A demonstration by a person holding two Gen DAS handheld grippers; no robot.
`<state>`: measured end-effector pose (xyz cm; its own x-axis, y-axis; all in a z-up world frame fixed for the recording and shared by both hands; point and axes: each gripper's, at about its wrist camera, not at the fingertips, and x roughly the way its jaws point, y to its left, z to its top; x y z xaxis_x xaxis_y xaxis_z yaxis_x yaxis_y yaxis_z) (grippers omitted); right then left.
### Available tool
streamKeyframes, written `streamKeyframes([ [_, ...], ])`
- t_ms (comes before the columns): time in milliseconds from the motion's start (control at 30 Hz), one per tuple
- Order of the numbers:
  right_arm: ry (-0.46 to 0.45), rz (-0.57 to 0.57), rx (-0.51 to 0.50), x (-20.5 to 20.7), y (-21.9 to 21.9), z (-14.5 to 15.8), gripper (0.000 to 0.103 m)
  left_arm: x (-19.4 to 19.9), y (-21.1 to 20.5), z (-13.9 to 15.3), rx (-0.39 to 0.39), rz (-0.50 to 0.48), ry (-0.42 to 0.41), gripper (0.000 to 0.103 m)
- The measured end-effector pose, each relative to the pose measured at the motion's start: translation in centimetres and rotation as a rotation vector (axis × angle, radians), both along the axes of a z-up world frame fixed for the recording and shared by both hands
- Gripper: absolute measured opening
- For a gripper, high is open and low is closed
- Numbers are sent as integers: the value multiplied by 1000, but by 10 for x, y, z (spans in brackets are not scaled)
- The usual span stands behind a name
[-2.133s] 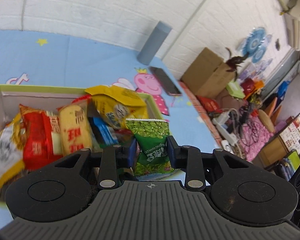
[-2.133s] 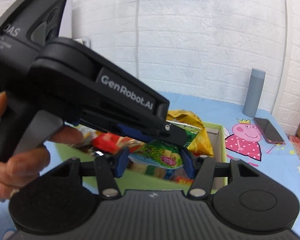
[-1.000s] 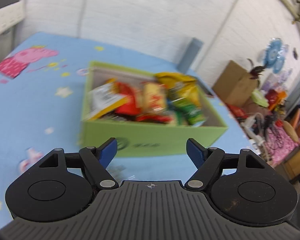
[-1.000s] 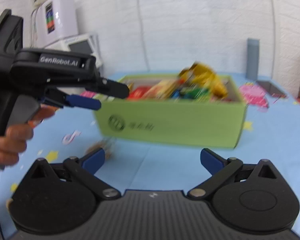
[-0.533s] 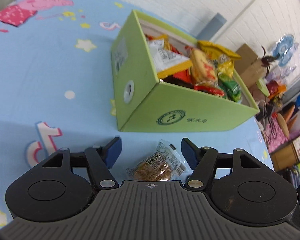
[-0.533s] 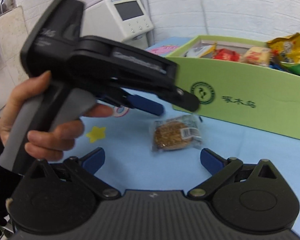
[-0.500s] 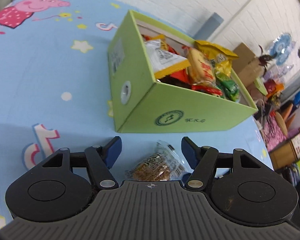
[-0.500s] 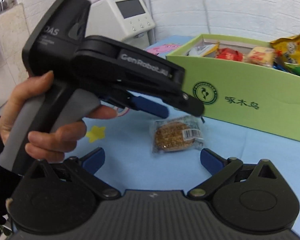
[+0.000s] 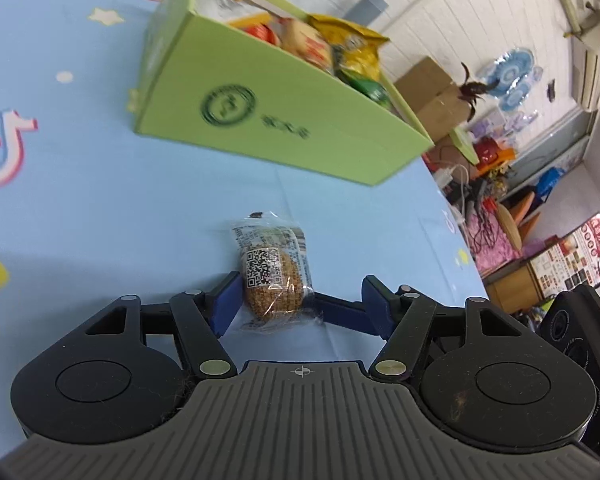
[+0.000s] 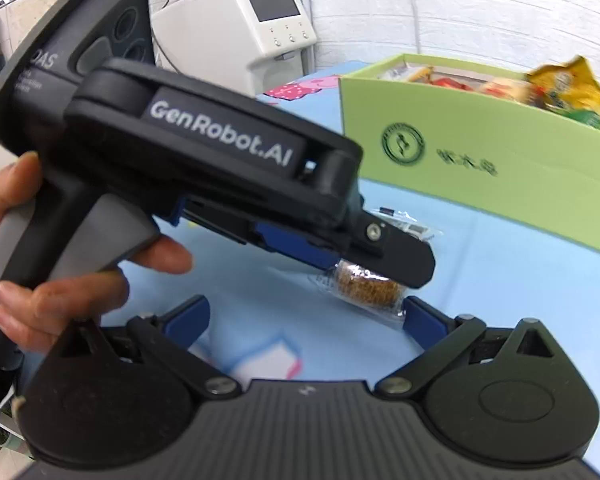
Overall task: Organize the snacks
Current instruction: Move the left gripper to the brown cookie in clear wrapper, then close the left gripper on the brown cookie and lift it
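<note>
A clear-wrapped brown round snack (image 9: 274, 280) lies on the blue tablecloth in front of a green box (image 9: 284, 120) filled with several snack packets. My left gripper (image 9: 300, 300) is open, its blue fingers on either side of the snack; the left finger is next to it, the right one apart. In the right wrist view the left gripper (image 10: 384, 260) sits over the snack (image 10: 368, 288), hiding part of it. My right gripper (image 10: 306, 320) is open and empty, just in front of the snack. The green box (image 10: 480, 160) stands behind.
A white machine with a screen (image 10: 240, 28) stands at the table's far left. A grey cylinder (image 9: 366, 6) is behind the box. A cardboard box (image 9: 432, 92) and room clutter lie beyond the table's right edge.
My left gripper dropped the green pea packet in the box, pulled back and has moved down around the wrapped snack. My right gripper has moved closer to the snack.
</note>
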<state>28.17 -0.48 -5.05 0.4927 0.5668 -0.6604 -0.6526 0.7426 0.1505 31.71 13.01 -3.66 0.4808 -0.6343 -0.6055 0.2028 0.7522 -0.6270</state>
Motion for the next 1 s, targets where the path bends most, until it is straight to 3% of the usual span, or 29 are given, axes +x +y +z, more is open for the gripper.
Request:
streamKeyframes([
  [167, -6, -12, -15, -30, -22, 5, 101, -24, -17, 4, 20, 39, 17, 53],
  [300, -81, -129, -56, -46, -36, 16, 101, -29, -14, 28, 123, 144, -24, 68],
  [367, -87, -194, -36, -45, -39, 20, 101, -21, -17, 39, 196, 180, -13, 69],
  [467, -65, -208, 11, -46, -37, 20, 101, -6, -27, 43, 263, 143, 17, 64],
  [533, -59, -211, 24, -50, -35, 20, 100, 4, -30, 37, 280, 92, 58, 52],
  [667, -56, -214, 13, -49, -30, 17, 100, 21, -36, 32, 307, 24, 106, 52],
  [833, -66, -239, 19, -39, -22, 14, 99, 28, -44, 28, 333, -21, 106, 56],
  [867, -62, -240, 9, -37, -20, 12, 89, 29, -46, 24, 334, -32, 116, 54],
  [900, -54, -234, -12, -33, -17, 8, 55, 28, -48, 22, 339, -39, 109, 52],
  [933, -49, -227, -24, -31, -15, 4, 51, 26, -48, 23, 359, -48, 93, 31],
  [1000, -66, -230, -41, -33, -16, 5, 51, 26, -47, 23, 366, -72, 92, 25],
])
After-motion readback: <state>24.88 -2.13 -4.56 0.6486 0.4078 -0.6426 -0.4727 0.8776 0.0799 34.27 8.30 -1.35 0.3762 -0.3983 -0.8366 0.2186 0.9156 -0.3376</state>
